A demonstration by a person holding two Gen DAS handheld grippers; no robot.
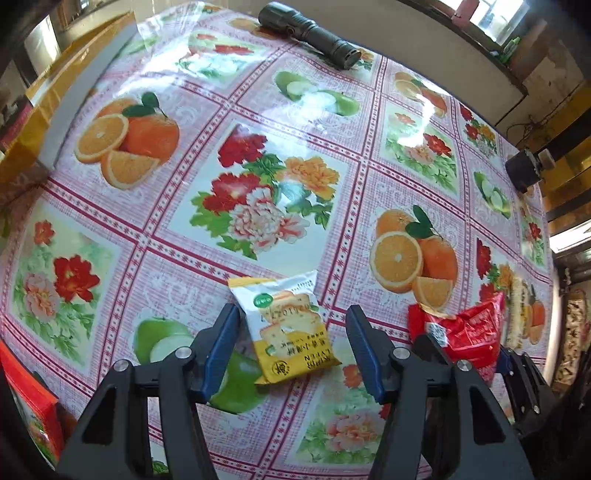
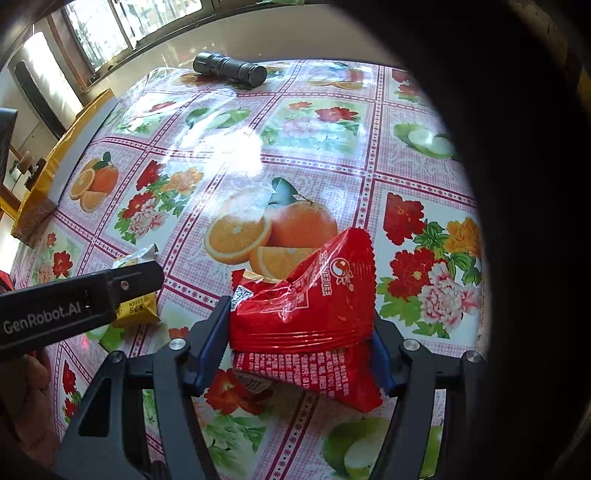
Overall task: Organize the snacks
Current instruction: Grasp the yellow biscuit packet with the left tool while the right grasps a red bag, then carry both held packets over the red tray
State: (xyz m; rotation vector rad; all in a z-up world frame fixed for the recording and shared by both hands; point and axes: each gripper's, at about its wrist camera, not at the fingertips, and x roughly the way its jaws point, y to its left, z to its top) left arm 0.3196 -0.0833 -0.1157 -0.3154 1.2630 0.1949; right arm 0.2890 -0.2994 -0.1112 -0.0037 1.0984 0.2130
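Observation:
A yellow-and-white cake pack lies flat on the fruit-and-flower tablecloth. My left gripper stands open around it: the left pad is at the pack's edge, the right pad is apart from it. A red snack pack sits crumpled and tilted between the blue pads of my right gripper, which is shut on it just above the cloth. The left wrist view shows the red snack pack at the right. The cake pack shows in the right wrist view, partly behind the left gripper's black housing.
A black flashlight lies at the table's far edge. A yellow box borders the far left side. A red box sits at the near left, and a small black object at the right edge. A hand holds the left gripper.

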